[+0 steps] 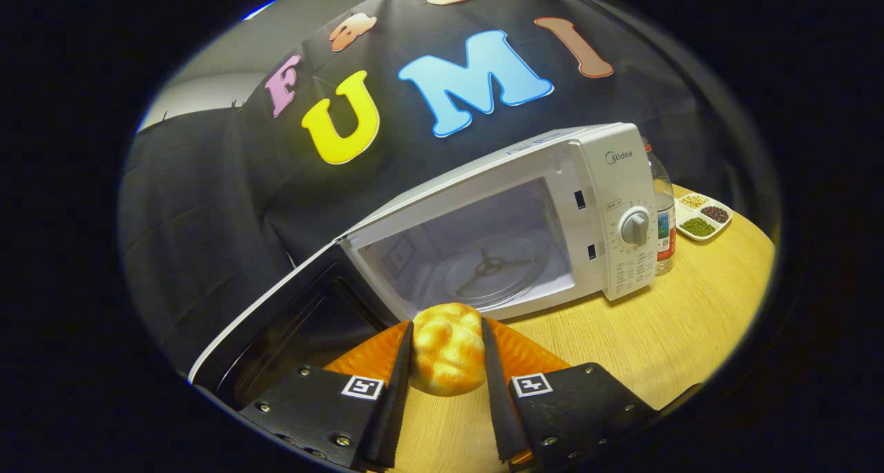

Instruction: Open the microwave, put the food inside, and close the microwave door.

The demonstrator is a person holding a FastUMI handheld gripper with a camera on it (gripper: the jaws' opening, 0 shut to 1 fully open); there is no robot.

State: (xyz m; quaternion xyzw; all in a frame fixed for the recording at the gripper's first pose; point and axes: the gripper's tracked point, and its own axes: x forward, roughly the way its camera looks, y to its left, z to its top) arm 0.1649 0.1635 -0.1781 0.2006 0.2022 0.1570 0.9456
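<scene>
Your gripper [447, 352] pinched the bread roll [447, 349] btwn both fingers, just short of the microwave [608, 204]. Door [276, 321] was open; loading & closing remained.

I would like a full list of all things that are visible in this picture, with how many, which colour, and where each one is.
microwave: 1, white, on the table, beyond the fingers; its door is swung open to the side
glass turntable: 1, clear, inside the microwave cavity, nothing on it
bread roll: 1, golden yellow, between the two fingers, just in front of the microwave opening
plate: 1, orange, on the table under the roll
bottle: 1, clear with a label, behind the microwave's control side
divided dish: 1, white, holding green, dark and pale grains, on the table past the bottle
table: 1, light wood
gripper: 1, both fingers pressed on the sides of the roll
</scene>
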